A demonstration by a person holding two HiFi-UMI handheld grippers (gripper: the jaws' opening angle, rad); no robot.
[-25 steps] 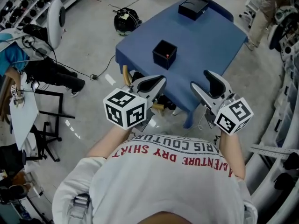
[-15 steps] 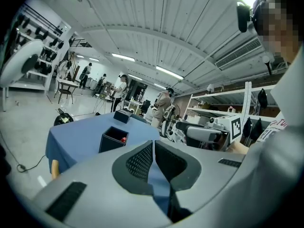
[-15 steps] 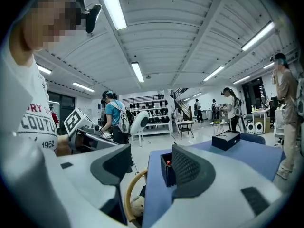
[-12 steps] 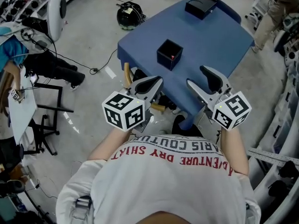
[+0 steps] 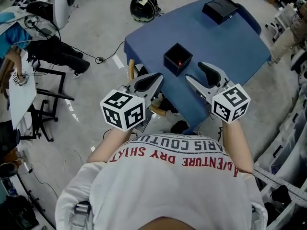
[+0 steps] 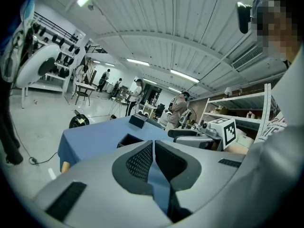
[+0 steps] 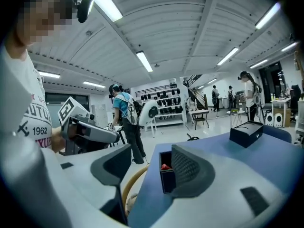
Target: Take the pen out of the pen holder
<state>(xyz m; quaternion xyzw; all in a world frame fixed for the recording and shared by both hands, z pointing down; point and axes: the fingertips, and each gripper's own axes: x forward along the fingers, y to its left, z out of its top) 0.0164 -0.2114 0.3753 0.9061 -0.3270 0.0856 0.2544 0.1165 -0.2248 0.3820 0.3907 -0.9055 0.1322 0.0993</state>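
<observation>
The pen holder (image 5: 171,66), a small black open-topped box, stands upright on the blue counter (image 5: 220,42), towards its near-left part. The pen (image 5: 180,63) is in it, and only a red tip shows inside the opening. A larger black box (image 5: 220,8) sits at the far end of the counter, well apart from the holder.

The left gripper (image 5: 156,76) is held at the near-left of the counter, left of the holder and not touching it. In the left gripper view its jaws are drawn narrow, with only a sliver of a gap at the tips and nothing between them (image 6: 153,144). Past the jaws the blue counter stretches away, with the holder's dark opening (image 6: 127,140) just to the left of them.

The right gripper (image 5: 193,71) is held over the near part of the counter, just to the near right of the holder and apart from it. Its jaws stand wide. In the right gripper view (image 7: 151,148) the holder (image 7: 165,180) shows through the gap between them, close beside the right jaw but farther off, with the pen's red tip (image 7: 165,166) in its mouth. Nothing is gripped. The black box (image 7: 246,133) lies far right on the counter in that view.

Both grippers are carried by a person in a white shirt (image 5: 177,186) standing at the near end of the counter
</observation>
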